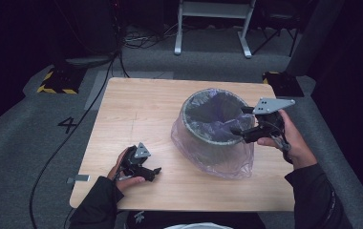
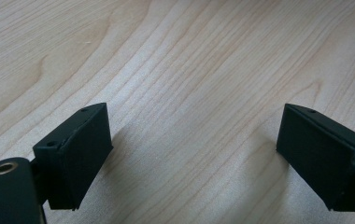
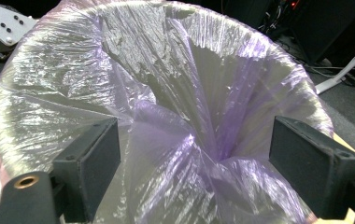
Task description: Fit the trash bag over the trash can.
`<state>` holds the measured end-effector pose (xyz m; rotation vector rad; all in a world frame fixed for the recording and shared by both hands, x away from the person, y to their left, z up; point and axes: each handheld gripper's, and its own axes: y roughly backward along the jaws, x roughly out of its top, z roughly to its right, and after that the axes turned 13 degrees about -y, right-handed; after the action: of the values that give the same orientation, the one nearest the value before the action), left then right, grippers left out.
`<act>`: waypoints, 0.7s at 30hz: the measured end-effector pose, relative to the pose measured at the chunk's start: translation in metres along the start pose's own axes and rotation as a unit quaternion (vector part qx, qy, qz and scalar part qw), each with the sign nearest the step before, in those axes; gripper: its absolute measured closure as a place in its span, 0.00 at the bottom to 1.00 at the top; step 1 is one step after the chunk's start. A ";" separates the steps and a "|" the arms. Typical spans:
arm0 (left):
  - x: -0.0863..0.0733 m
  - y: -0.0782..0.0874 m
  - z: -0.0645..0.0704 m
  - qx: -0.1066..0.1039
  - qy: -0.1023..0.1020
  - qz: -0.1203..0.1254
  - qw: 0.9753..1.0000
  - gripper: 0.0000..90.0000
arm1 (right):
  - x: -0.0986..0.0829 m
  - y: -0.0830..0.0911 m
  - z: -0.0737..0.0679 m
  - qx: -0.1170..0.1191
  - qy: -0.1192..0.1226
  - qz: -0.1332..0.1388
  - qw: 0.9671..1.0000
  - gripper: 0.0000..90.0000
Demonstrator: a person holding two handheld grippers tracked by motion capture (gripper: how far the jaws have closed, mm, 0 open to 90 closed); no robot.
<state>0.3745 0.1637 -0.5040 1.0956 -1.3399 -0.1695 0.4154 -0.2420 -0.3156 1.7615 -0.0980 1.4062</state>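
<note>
Thin purple bag (image 1: 218, 160) tearable if snagged at bin (image 1: 211, 125) rim; right gripper (image 1: 243, 127) released there, left gripper (image 1: 147, 168) released on table (image 1: 136, 107).

Your bag (image 3: 175, 116) hides the bin's (image 1: 208, 143) floor (folds bunch there), and its near side runs off the right gripper view's bottom.

A single digit, "4" (image 1: 68, 125), is marked in black on the grey floor (image 1: 22, 138) to the left of the table (image 1: 136, 105). Black-and-yellow hazard stripes (image 1: 55, 88) edge a dark base plate standing on the floor beyond it. No other writing, label or brand is legible.
</note>
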 end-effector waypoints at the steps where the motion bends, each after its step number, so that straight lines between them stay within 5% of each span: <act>1: 0.000 0.000 0.000 0.000 0.000 0.000 1.000 0.11 | -0.001 0.001 0.000 -0.001 -0.001 0.002 1.000 0.18; 21: 0.000 0.000 0.000 0.000 0.001 0.000 1.000 0.11 | -0.024 0.025 0.005 -0.023 -0.014 0.053 0.998 0.18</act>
<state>0.3745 0.1636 -0.5040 1.0948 -1.3392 -0.1680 0.3972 -0.2717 -0.3210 1.7596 -0.2407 1.4429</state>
